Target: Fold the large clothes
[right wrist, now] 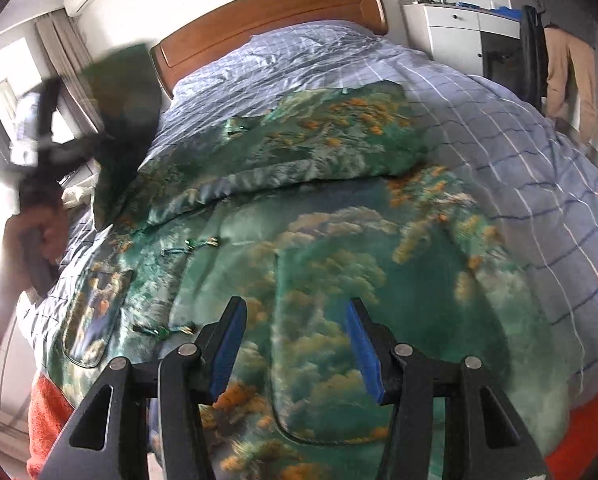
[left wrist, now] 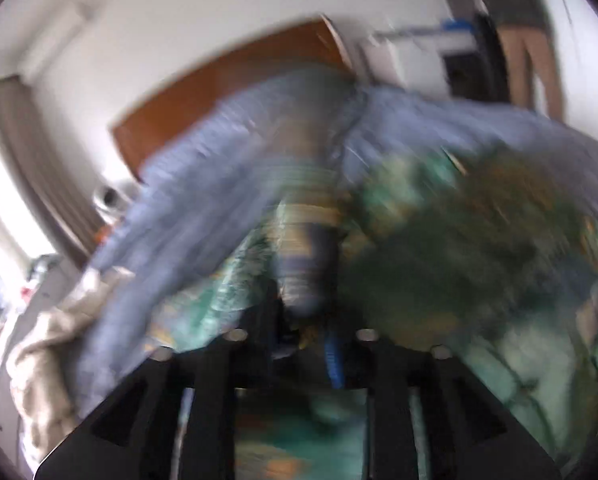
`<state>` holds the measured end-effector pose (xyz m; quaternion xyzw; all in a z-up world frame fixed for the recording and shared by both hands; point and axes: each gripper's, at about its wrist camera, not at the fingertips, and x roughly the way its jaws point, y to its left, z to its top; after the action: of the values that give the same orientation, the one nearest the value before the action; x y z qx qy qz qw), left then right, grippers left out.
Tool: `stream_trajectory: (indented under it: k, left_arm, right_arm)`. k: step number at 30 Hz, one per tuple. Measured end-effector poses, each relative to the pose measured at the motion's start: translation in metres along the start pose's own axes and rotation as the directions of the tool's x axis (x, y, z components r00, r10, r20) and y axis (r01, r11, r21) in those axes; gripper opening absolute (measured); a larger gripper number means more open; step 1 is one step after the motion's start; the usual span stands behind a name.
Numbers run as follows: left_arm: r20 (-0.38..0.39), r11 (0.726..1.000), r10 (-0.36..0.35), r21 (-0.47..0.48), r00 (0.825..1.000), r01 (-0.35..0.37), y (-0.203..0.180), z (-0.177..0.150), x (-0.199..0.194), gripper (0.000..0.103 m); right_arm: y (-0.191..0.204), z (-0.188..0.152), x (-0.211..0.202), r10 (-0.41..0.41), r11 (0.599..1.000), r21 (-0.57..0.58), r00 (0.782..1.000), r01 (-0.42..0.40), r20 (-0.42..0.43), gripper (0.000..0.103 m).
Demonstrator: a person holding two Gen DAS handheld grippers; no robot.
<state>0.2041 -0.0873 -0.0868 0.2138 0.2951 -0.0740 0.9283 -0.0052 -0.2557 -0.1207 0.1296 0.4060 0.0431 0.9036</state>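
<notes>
- A green printed garment (right wrist: 339, 240) lay spread on the checked blue duvet (right wrist: 499, 140), wooden headboard (right wrist: 267, 12) behind.
- Right gripper (right wrist: 297, 340) stood spread, empty, above it.
- Left gripper (right wrist: 39, 120): blurred, state unclear.

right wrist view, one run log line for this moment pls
garment: green printed jacket spread on checked bed cover, top part folded | right gripper: open, above jacket, holding nothing | left gripper: blurred, raised at bed's side

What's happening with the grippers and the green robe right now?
Right gripper open above green robe. Left gripper up beside the bed, too blurred to read. Robe partly folded. Nothing blocking.
</notes>
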Motion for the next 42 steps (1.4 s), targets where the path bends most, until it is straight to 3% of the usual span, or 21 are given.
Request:
stream_trajectory:
  k: [1,2,7,9,11,15,17,20,21,22,24,25,27,30,31,32,34,37,39,42]
  left_arm:
    - [-0.038,1.0,-0.027,0.007,0.999,0.027,-0.013,-0.012,0.01,0.058]
    - [-0.055,0.999,-0.036,0.011,0.998,0.036,-0.019,-0.02,0.012,0.064]
    - [-0.083,0.997,-0.077,-0.029,0.994,0.075,-0.01,-0.065,-0.01,0.081]
    - [-0.08,0.991,-0.094,-0.1,0.992,0.086,0.015,-0.081,-0.026,0.085]
    - [-0.083,0.984,-0.084,-0.162,0.993,0.069,0.031,-0.092,-0.045,0.086]
    - [-0.095,0.96,-0.047,-0.279,0.994,0.018,0.065,-0.117,-0.062,0.086]
    - [-0.108,0.947,-0.033,-0.322,0.994,-0.003,0.078,-0.129,-0.065,0.086]
    - [-0.136,0.928,-0.022,-0.372,0.99,-0.031,0.088,-0.144,-0.062,0.086]
    - [-0.144,0.922,-0.019,-0.385,0.989,-0.038,0.089,-0.147,-0.06,0.086]
    - [-0.149,0.916,-0.019,-0.399,0.989,-0.042,0.092,-0.15,-0.061,0.086]
    - [-0.146,0.908,-0.026,-0.418,0.989,-0.038,0.097,-0.156,-0.066,0.086]
    - [-0.141,0.903,-0.034,-0.429,0.989,-0.03,0.098,-0.156,-0.067,0.086]
    - [-0.134,0.896,-0.049,-0.444,0.99,-0.016,0.101,-0.155,-0.066,0.086]
    - [-0.147,0.882,-0.069,-0.472,0.987,-0.008,0.105,-0.146,-0.057,0.086]
    - [-0.153,0.878,-0.073,-0.479,0.986,-0.009,0.107,-0.142,-0.055,0.086]
    - [-0.153,0.871,-0.081,-0.491,0.985,-0.005,0.111,-0.136,-0.053,0.086]
    - [-0.132,0.848,-0.1,-0.529,0.986,0.015,0.124,-0.12,-0.052,0.086]
    - [-0.092,0.816,-0.123,-0.577,0.988,0.048,0.146,-0.097,-0.04,0.09]
    - [-0.096,0.816,-0.154,-0.573,0.983,0.072,0.152,-0.077,-0.018,0.09]
    - [-0.116,0.831,-0.157,-0.553,0.981,0.067,0.151,-0.057,0.021,0.088]
  right_arm:
    - [-0.003,-0.001,-0.001,-0.009,1.0,0.002,1.0,0.009,-0.002,0.053]
    - [-0.006,0.0,-0.001,-0.018,1.0,0.005,1.0,0.018,-0.003,0.053]
    - [-0.01,0.016,0.001,-0.018,1.0,-0.003,1.0,0.018,-0.01,0.053]
    - [-0.003,0.032,0.008,0.019,1.0,-0.014,1.0,-0.02,-0.009,0.053]
    - [0.008,0.055,0.026,0.108,0.994,0.002,0.994,-0.108,-0.022,0.053]
    - [0.026,0.107,0.081,0.271,0.957,0.113,0.962,-0.268,-0.014,0.055]
    - [0.034,0.127,0.118,0.274,0.95,0.17,0.96,-0.262,-0.053,0.056]
    - [0.043,0.137,0.174,0.323,0.918,0.296,0.93,-0.263,-0.177,0.057]
    - [0.049,0.138,0.185,0.342,0.911,0.311,0.916,-0.269,-0.21,0.036]
    - [0.056,0.142,0.188,0.337,0.919,0.29,0.913,-0.267,-0.229,0.014]
    - [0.071,0.159,0.174,0.29,0.948,0.187,0.94,-0.257,-0.179,0.014]
    - [0.078,0.173,0.158,0.259,0.963,0.112,0.959,-0.246,-0.115,0.014]
    - [0.083,0.187,0.148,0.178,0.984,0.033,0.982,-0.177,-0.057,0.014]
    - [0.082,0.187,0.182,0.034,0.996,-0.075,0.993,-0.043,-0.117,0.025]
    - [0.081,0.181,0.198,-0.009,0.994,-0.112,0.985,-0.01,-0.172,0.039]
    - [0.08,0.172,0.213,-0.049,0.989,-0.149,0.973,0.015,-0.226,0.041]
    - [0.083,0.165,0.208,-0.05,0.981,-0.194,0.978,0.009,-0.205,0.044]
    - [0.095,0.172,0.166,-0.056,0.973,-0.227,0.998,0.046,-0.039,0.046]
    - [0.11,0.182,0.149,-0.019,0.963,-0.269,0.999,0.03,0.041,0.046]
    - [0.135,0.195,0.16,0.027,0.938,-0.347,0.999,-0.017,0.023,0.046]
